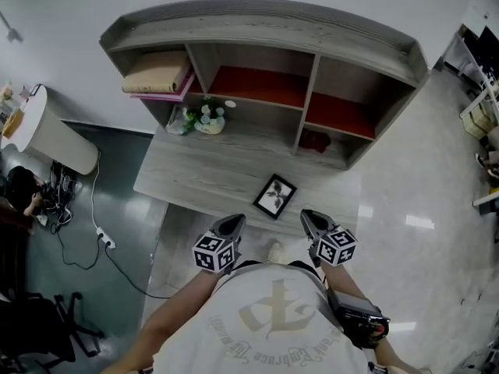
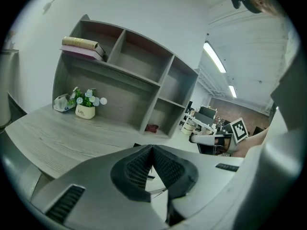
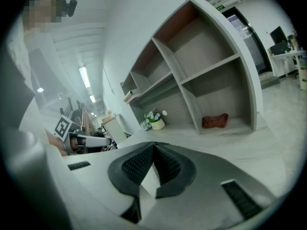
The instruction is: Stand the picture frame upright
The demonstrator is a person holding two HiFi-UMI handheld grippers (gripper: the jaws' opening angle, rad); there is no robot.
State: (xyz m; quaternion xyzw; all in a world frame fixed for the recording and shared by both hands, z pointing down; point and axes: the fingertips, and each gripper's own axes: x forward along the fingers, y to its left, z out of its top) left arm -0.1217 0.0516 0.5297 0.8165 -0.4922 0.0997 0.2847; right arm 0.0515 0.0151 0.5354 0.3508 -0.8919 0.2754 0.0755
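Gripping nothing, left tongs [image 1: 233,223] and right tongs [image 1: 310,220] sit closed.

The picture frame [image 1: 274,196] lies flat on the counter [image 1: 195,174] (black border, pale picture inside), turned diagonally, at about 5 o'clock of the counter top, near its front edge.

Grey wooden desk [image 1: 195,179] with shelf unit [image 1: 265,29]; white walls; glossy floor [image 1: 421,232].

Desk [image 1: 195,179], frame centre: shelf unit [image 1: 265,26] along its far edge. Books [image 1: 158,75] in the unit's upper-left compartment; flower pot [image 1: 209,120] below them, on the desk. Picture frame [image 1: 274,195] lying flat near the desk's front edge, lower centre.
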